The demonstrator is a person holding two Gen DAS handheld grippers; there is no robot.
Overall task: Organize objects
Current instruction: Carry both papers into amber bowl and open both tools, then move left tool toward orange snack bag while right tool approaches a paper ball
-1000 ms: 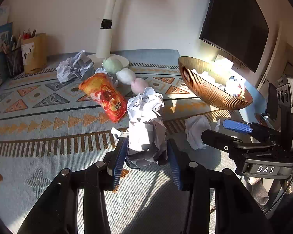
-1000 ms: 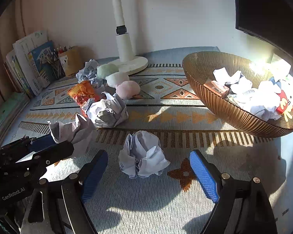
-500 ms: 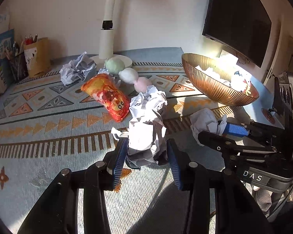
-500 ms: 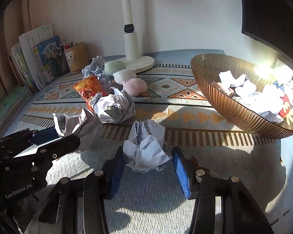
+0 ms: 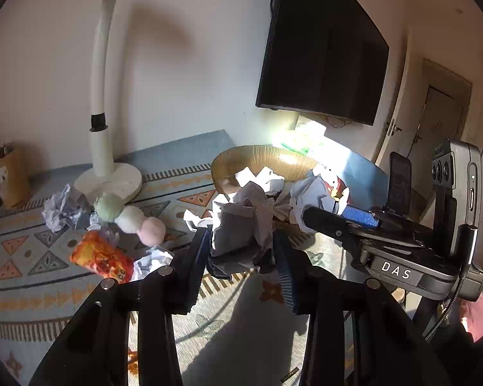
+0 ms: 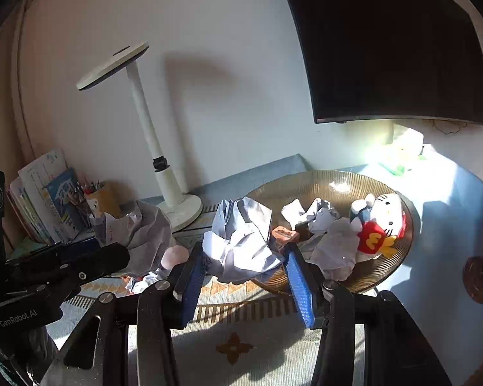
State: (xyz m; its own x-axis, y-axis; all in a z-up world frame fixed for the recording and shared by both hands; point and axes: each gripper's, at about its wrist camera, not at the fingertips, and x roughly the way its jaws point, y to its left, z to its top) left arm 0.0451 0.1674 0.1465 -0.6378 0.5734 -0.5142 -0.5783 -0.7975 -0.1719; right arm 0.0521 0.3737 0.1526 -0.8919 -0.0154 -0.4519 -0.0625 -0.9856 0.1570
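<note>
My left gripper point(image 5: 241, 251) is shut on a crumpled paper ball point(image 5: 241, 228) and holds it in the air near the front rim of the ribbed amber bowl point(image 5: 260, 156). My right gripper point(image 6: 246, 270) is shut on another crumpled paper ball point(image 6: 241, 234), raised just before the same bowl point(image 6: 383, 267). The bowl holds paper scraps and a Hello Kitty plush point(image 6: 381, 225). The right gripper also shows in the left wrist view point(image 5: 328, 218), and the left gripper in the right wrist view point(image 6: 112, 251).
On the patterned mat point(image 5: 22, 257) lie an orange snack bag point(image 5: 99, 257), three pastel balls point(image 5: 130, 218) and more crumpled paper point(image 5: 62, 209). A white desk lamp point(image 5: 101, 148) stands at the back. A pencil cup point(image 6: 101, 199) and books point(image 6: 45, 193) are at the left. A dark screen point(image 5: 322, 51) hangs above the bowl.
The right gripper closed on the paper ball on the mat and lifted it. Both grippers rose with their paper balls and moved toward the bowl.
</note>
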